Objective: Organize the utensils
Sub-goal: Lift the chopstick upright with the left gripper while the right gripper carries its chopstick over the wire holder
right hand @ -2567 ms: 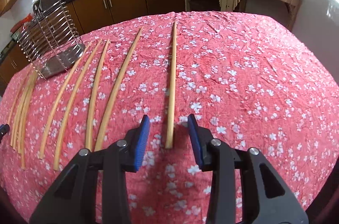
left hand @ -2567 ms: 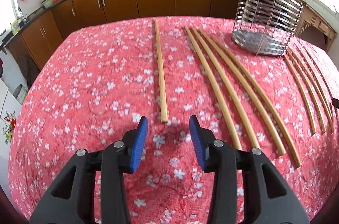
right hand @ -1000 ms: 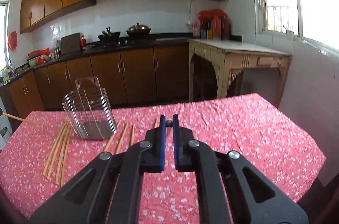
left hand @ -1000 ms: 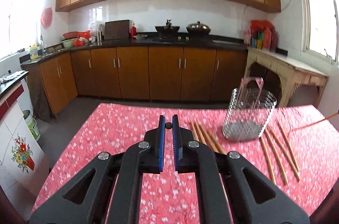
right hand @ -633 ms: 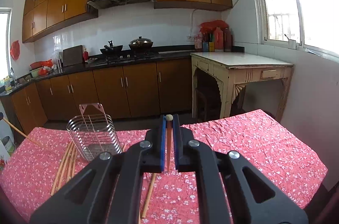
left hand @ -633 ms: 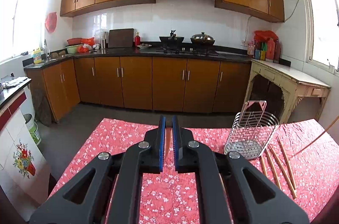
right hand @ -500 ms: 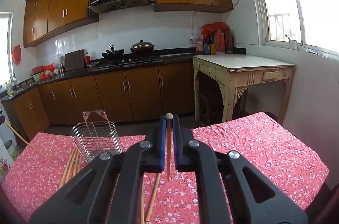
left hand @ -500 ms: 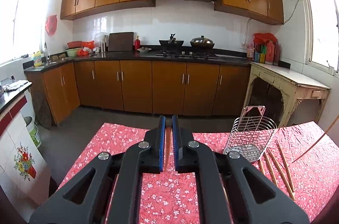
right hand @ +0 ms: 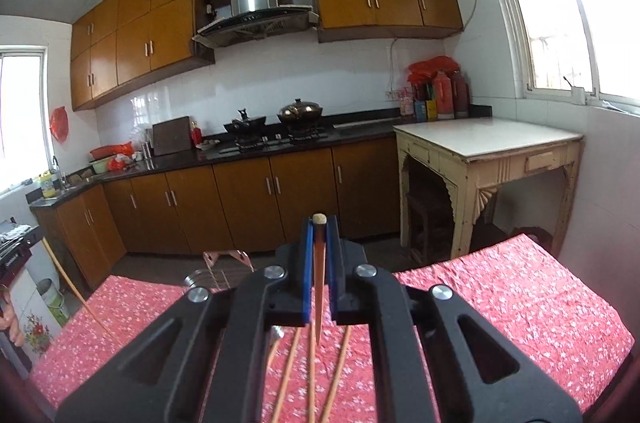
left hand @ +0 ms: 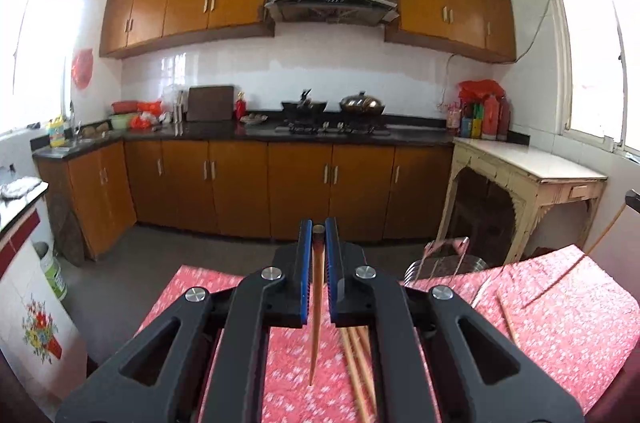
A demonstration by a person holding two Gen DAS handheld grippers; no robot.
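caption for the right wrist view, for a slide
Right gripper clamps a thin wooden chopstick upright above the red floral tablecloth.

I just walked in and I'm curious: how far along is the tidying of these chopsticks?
Barely started, it seems. Nothing can be seen in the wire holder, though it is mostly hidden. In hand: the left gripper is shut on one chopstick and the right gripper on another chopstick, both lifted off the table. Left: several loose chopsticks lie on the red tablecloth.
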